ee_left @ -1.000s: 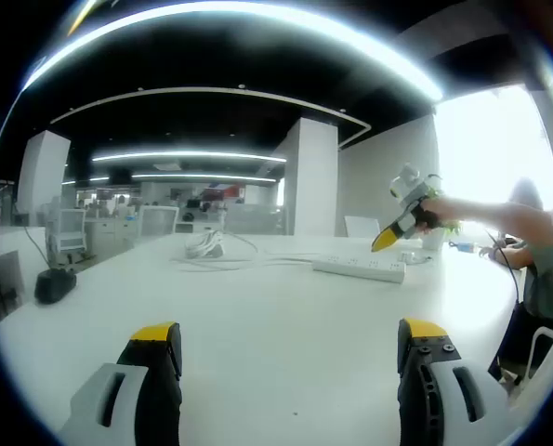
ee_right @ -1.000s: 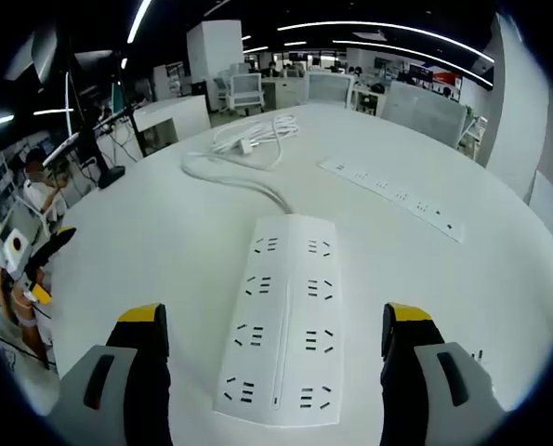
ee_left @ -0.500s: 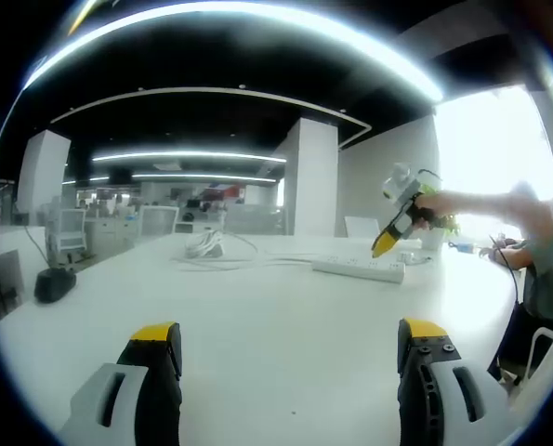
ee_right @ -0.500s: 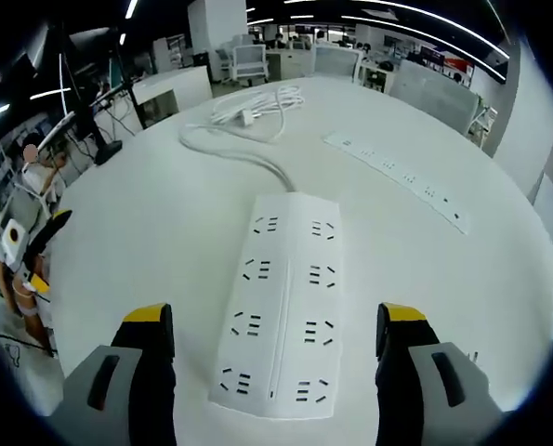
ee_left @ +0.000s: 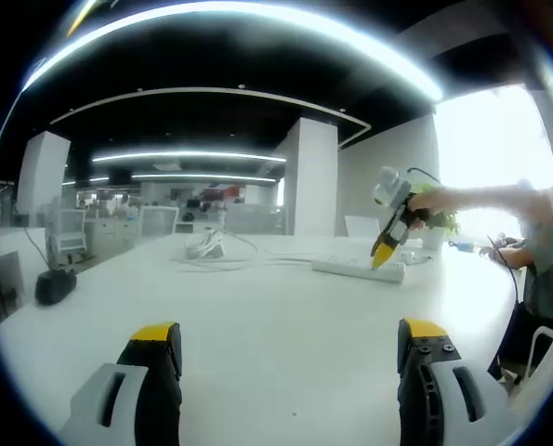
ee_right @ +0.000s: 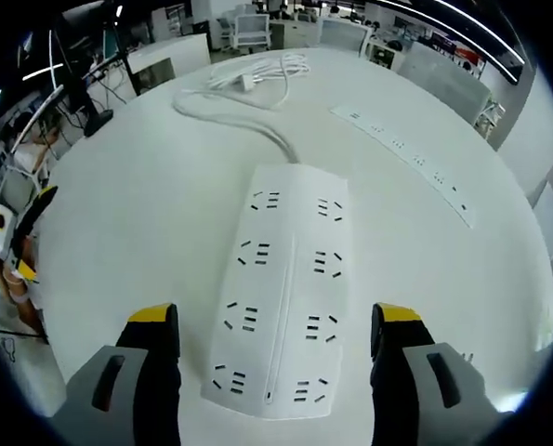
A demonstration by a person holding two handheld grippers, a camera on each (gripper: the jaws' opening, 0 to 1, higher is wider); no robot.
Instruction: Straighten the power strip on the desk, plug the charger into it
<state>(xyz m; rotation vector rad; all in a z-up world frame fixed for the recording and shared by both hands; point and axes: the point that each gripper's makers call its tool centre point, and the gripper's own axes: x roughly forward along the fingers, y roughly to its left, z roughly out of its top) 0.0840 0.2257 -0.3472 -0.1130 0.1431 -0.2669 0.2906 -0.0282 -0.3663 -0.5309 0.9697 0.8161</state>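
The white power strip (ee_right: 283,293) lies flat on the white desk (ee_right: 146,223), between the wide-apart jaws of the right gripper (ee_right: 271,367), which holds nothing. Its cable (ee_right: 230,125) runs to a coil at the far side. A second, slim strip (ee_right: 415,167) lies apart. In the left gripper view, the left gripper (ee_left: 290,386) is also spread and empty, low over the bare desk; the strip (ee_left: 358,268) lies far ahead, under the right gripper (ee_left: 388,243).

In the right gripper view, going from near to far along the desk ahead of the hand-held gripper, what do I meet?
Wide two-row power strip between the open jaws → its white cable running away from the far end → coiled cable bundle with a plug → office chairs past the desk's far edge.
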